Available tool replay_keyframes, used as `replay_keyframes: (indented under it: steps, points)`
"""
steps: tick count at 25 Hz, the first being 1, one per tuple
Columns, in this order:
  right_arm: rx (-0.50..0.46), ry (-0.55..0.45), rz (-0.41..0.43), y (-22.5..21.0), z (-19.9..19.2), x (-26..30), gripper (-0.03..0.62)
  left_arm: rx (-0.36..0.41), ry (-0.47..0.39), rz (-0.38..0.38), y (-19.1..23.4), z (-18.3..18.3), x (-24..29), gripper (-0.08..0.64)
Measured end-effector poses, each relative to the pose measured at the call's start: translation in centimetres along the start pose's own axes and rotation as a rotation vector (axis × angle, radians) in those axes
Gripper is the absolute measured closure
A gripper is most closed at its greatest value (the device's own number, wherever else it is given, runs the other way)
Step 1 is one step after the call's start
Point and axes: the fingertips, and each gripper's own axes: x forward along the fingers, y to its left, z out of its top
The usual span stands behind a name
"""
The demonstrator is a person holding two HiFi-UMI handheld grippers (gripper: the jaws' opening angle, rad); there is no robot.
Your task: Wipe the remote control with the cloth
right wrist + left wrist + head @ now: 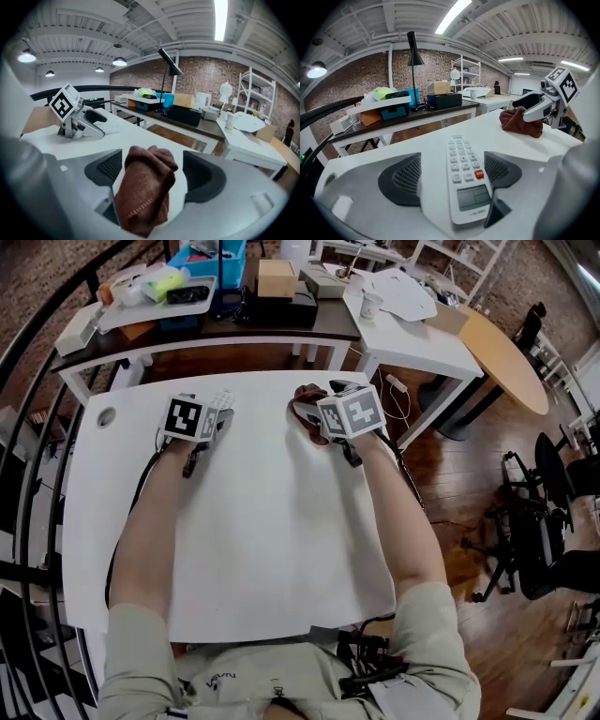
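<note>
Left tool (451, 164) released, jaws wide astride remote control (465, 180), flat on desk (253, 549); remote's long axis runs straight ahead between the jaws; right tool (150, 171) released around crumpled cloth (143, 197), beside the remote on its right.

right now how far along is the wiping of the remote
Done: nothing that shows. The remote control and the cloth lie apart on the white table. In hand: the left gripper is open with the remote between its jaws, and the right gripper is open around the cloth; neither is clamped. Left, as it looks: grip both, bring cloth to remote, wipe.
</note>
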Motion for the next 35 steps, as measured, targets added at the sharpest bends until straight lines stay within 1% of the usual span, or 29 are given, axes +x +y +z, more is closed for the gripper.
replay_keyframes:
  steps: [3, 6, 7, 8, 9, 10, 11, 15, 17, 19, 22, 25, 28, 31, 35]
  points:
    - [-0.006, 0.049, 0.007, 0.2, -1.2, 0.5, 0.196, 0.019, 0.026, -0.017, -0.3, 0.0, 0.3, 0.144]
    - [-0.011, 0.08, 0.002, 0.2, -2.1, 1.0, 0.196, 0.022, 0.043, -0.044, -0.5, 0.0, 0.4, 0.154]
    - [-0.013, 0.09, -0.002, 0.1, -2.4, 1.2, 0.196, 0.029, 0.047, -0.055, -0.7, -0.1, 0.4, 0.165]
    - [-0.016, 0.102, -0.005, 0.1, -2.8, 1.4, 0.197, 0.043, 0.051, -0.07, -1.0, -0.1, 0.4, 0.19]
    - [-0.018, 0.114, -0.008, 0.2, -3.2, 1.5, 0.21, 0.06, 0.055, -0.086, -1.3, -0.1, 0.4, 0.228]
    - [-0.02, 0.124, -0.008, 0.3, -3.6, 1.7, 0.24, 0.075, 0.059, -0.101, -1.6, -0.1, 0.4, 0.276]
    - [-0.019, 0.129, -0.004, 0.4, -3.8, 1.8, 0.263, 0.083, 0.063, -0.112, -1.8, -0.1, 0.4, 0.302]
    - [-0.009, 0.111, 0.018, 1.2, -3.8, 1.8, 0.337, 0.079, 0.067, -0.122, -1.9, -0.1, 0.4, 0.308]
    - [-0.018, 0.102, 0.005, 1.3, -3.8, 1.7, 0.399, 0.079, 0.066, -0.119, -2.0, -0.1, 0.4, 0.311]
    - [-0.03, 0.098, -0.016, 1.3, -4.0, 1.6, 0.439, 0.078, 0.063, -0.113, -2.0, -0.1, 0.3, 0.313]
    - [-0.018, 0.082, -0.035, 1.3, -3.9, 1.4, 0.466, 0.076, 0.047, -0.088, -1.8, 0.0, 0.2, 0.316]
    - [0.002, 0.048, -0.05, 1.2, -3.4, 1.0, 0.476, 0.056, 0.005, -0.066, -1.6, 0.3, -0.2, 0.318]
    - [-0.011, -0.007, -0.078, 1.1, -2.0, -0.1, 0.479, 0.054, -0.06, -0.049, -1.8, 1.1, -1.3, 0.318]
    - [-0.054, -0.096, -0.109, 1.3, 0.4, -2.1, 0.48, 0.1, -0.152, -0.031, -2.6, 2.7, -3.0, 0.318]
    - [-0.096, -0.239, -0.172, 1.7, 4.1, -6.6, 0.482, 0.174, -0.319, 0.024, -3.9, 6.0, -7.2, 0.318]
